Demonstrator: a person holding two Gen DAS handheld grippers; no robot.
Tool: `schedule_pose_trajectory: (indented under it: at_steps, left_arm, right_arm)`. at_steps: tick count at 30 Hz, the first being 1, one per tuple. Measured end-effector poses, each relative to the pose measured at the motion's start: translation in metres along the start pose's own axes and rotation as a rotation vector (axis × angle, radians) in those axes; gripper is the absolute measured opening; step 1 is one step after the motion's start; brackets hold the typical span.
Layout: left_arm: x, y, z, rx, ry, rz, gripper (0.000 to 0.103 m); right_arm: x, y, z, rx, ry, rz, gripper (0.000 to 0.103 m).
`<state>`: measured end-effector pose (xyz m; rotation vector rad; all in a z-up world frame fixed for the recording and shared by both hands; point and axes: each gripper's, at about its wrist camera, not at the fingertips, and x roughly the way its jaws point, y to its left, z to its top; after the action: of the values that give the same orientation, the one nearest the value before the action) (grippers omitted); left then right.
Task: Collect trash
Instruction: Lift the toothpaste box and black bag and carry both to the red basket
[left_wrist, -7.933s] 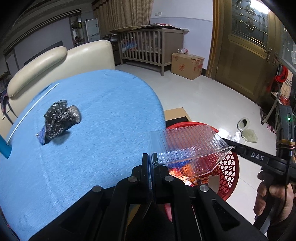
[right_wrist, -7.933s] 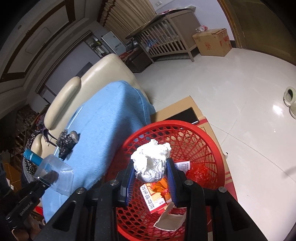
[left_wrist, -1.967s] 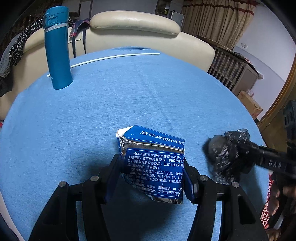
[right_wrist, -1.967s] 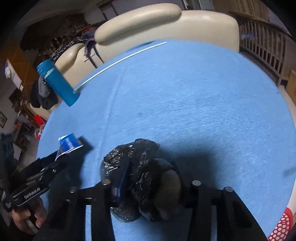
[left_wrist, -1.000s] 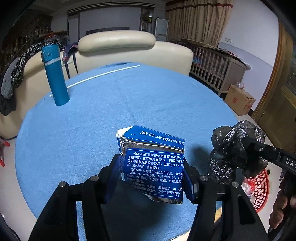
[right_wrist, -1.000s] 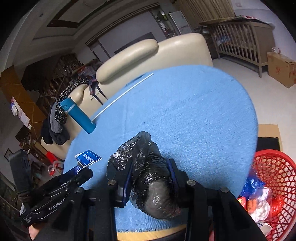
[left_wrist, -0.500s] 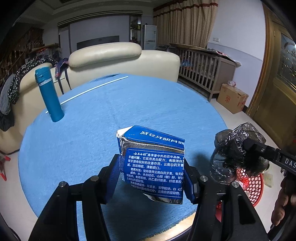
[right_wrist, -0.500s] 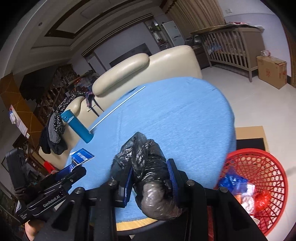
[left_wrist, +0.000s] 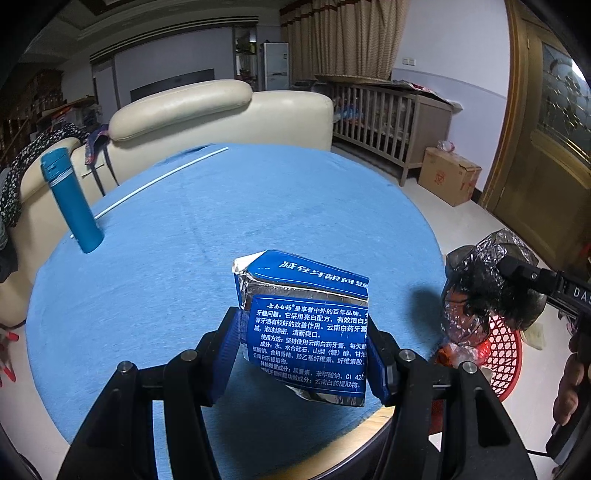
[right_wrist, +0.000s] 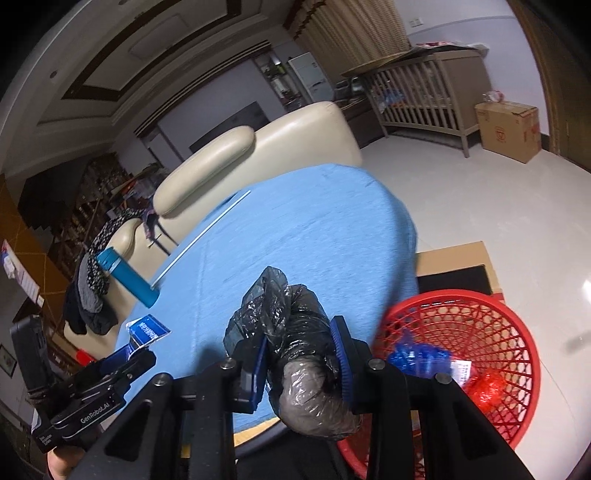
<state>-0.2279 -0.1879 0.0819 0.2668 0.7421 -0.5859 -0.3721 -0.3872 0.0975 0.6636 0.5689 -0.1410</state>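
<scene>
My left gripper is shut on a crushed blue toothpaste box and holds it above the front edge of the blue round table. The box also shows in the right wrist view. My right gripper is shut on a crumpled black plastic bag, held above the table's edge beside the red mesh basket. In the left wrist view the bag hangs at the right, over the basket. The basket holds several pieces of trash.
A blue bottle stands at the table's far left, next to a thin white rod. A cream sofa lies behind the table. A wooden crib and a cardboard box stand on the floor at the right.
Both grippers have lifted their loads off the table and drawn back toward its front edge. The right gripper has carried the black bag to beside the red basket.
</scene>
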Motion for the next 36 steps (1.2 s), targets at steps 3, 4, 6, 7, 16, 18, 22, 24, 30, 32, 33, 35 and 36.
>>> schedule_pose_trajectory:
  at_steps: [3, 4, 6, 7, 16, 18, 22, 24, 30, 32, 33, 35, 36]
  left_arm:
    - [0.002, -0.012, 0.002, 0.026, 0.004, -0.016, 0.062]
    - [0.002, -0.015, 0.003, 0.033, 0.004, -0.020, 0.062]
    - [0.004, -0.025, 0.004, 0.056, 0.009, -0.031, 0.062]
    - [0.005, -0.029, 0.005, 0.068, 0.010, -0.036, 0.062]
    - [0.011, -0.075, 0.010, 0.163, 0.025, -0.079, 0.062]
    - [0.012, -0.087, 0.010, 0.184, 0.029, -0.090, 0.062]
    - [0.014, -0.102, 0.012, 0.219, 0.038, -0.105, 0.062]
    - [0.017, -0.108, 0.013, 0.233, 0.040, -0.110, 0.062]
    - [0.022, -0.129, 0.014, 0.272, 0.054, -0.126, 0.062]
    - [0.024, -0.134, 0.013, 0.282, 0.058, -0.132, 0.062]
    - [0.024, -0.137, 0.013, 0.287, 0.061, -0.135, 0.062]
    - [0.026, -0.139, 0.013, 0.294, 0.065, -0.140, 0.062]
    - [0.026, -0.141, 0.013, 0.297, 0.067, -0.142, 0.062]
  right_arm:
    - [-0.008, -0.015, 0.003, 0.019, -0.016, -0.018, 0.033]
    - [-0.011, -0.021, 0.003, 0.027, -0.021, -0.025, 0.033]
    - [-0.017, -0.032, 0.005, 0.044, -0.035, -0.039, 0.033]
    - [-0.020, -0.037, 0.005, 0.053, -0.040, -0.046, 0.033]
    - [-0.037, -0.086, 0.003, 0.137, -0.064, -0.102, 0.033]
    - [-0.040, -0.096, 0.001, 0.153, -0.069, -0.109, 0.033]
    - [-0.043, -0.111, 0.001, 0.177, -0.075, -0.118, 0.033]
    - [-0.045, -0.118, 0.000, 0.189, -0.077, -0.123, 0.033]
    - [-0.048, -0.137, -0.004, 0.219, -0.077, -0.140, 0.033]
    - [-0.049, -0.142, -0.005, 0.226, -0.078, -0.146, 0.033]
    - [-0.049, -0.144, -0.005, 0.226, -0.077, -0.149, 0.033]
    - [-0.049, -0.148, -0.006, 0.229, -0.077, -0.153, 0.033]
    - [-0.049, -0.148, -0.006, 0.229, -0.077, -0.155, 0.033]
